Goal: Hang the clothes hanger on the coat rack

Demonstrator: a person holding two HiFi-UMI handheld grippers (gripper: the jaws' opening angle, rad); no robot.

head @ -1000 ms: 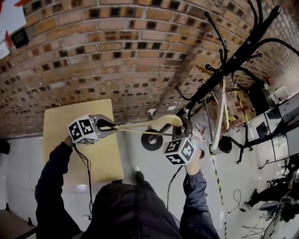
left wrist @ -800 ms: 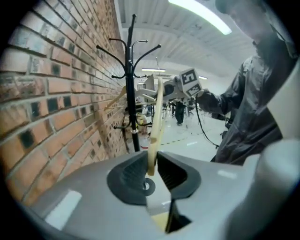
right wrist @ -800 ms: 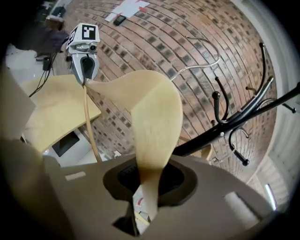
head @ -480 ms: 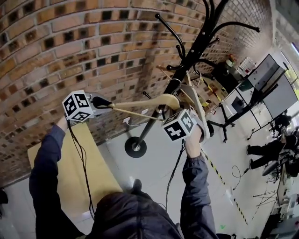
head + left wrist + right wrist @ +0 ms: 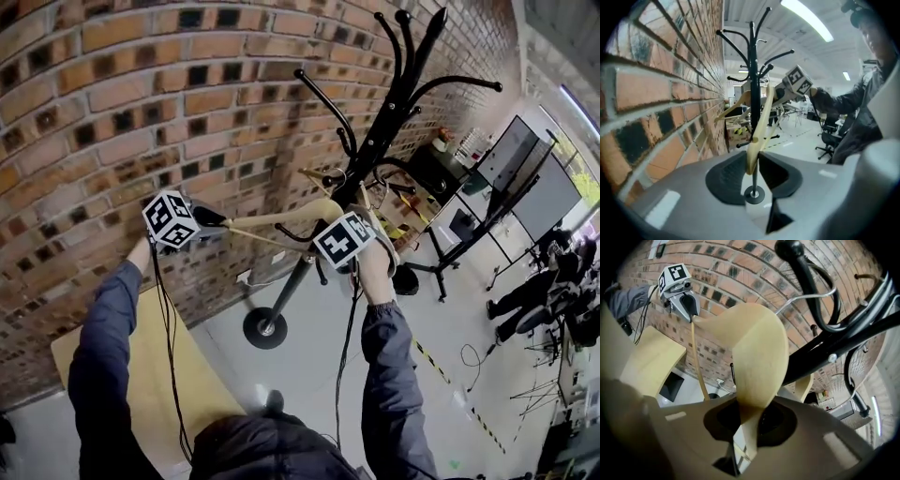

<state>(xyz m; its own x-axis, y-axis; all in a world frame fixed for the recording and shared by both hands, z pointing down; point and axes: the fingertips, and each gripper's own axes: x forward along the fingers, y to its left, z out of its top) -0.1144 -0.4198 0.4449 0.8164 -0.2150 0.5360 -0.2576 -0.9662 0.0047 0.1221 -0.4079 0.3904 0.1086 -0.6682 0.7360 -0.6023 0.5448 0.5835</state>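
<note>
A pale wooden clothes hanger (image 5: 281,217) is held level between both grippers, close in front of the black coat rack (image 5: 377,148). My left gripper (image 5: 223,223) has the hanger's left tip (image 5: 753,159) between its pads (image 5: 727,174); its jaws are opening but still touch the wood. My right gripper (image 5: 339,217) is shut on the broad right end (image 5: 759,352). The hanger's metal hook (image 5: 806,298) shows beside a rack arm (image 5: 843,343). In the right gripper view the left gripper (image 5: 689,305) is at the far end. The rack pole (image 5: 751,70) stands straight ahead of the left gripper.
A brick wall (image 5: 141,103) runs behind the rack. Other wooden hangers (image 5: 380,202) hang on it, and its round base (image 5: 265,326) rests on the floor. A wooden table (image 5: 141,366) lies lower left. Desks with monitors (image 5: 525,178) and seated people (image 5: 553,300) are at right.
Both grippers have carried the hanger upward and closer to the coat rack. The right end now sits against the rack's lower arms.
</note>
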